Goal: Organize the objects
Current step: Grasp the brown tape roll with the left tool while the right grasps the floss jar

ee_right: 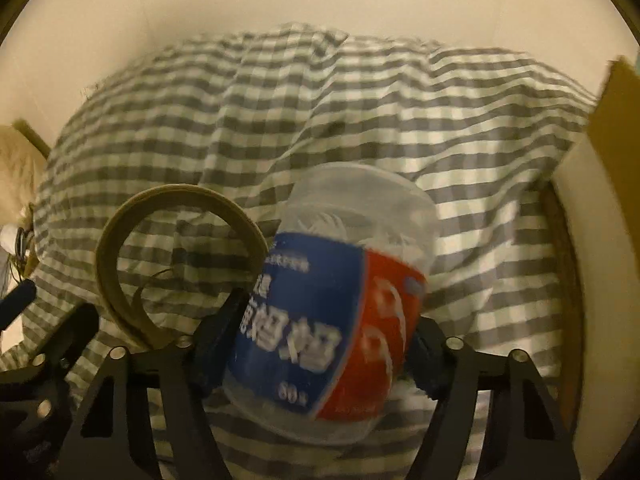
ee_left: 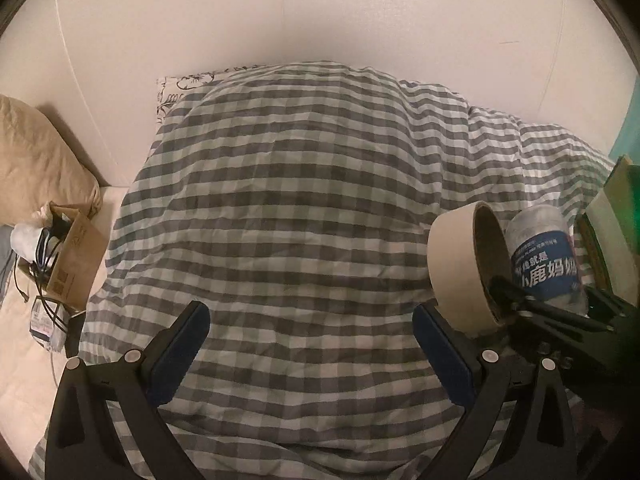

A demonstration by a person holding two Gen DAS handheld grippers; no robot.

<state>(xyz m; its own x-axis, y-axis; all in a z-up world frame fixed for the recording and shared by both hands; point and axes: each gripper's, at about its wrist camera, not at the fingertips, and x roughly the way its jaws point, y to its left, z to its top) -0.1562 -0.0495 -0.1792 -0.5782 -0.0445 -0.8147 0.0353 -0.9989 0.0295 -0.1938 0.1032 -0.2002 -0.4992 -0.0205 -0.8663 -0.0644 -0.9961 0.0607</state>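
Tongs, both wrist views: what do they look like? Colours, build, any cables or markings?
Left tongs: matte black angular frames with triangular cut-outs, round silver pivot pins, and flat dark blue pads on the inner faces of the fingers. Right tongs: same black linkage, silver pins, dark blue pads. No cables, printed markings, sleeves or hands are visible on either.

Both tools look alike. The left gripper [ee_left: 310, 330] is built of matte black angular struts with triangular cut-outs, joined by round silver pivot screws, and its jaws carry dark navy rectangular pads. The right gripper [ee_right: 324, 344] has the same black linkage frame, the same silver screw heads and navy-blue padded faces.
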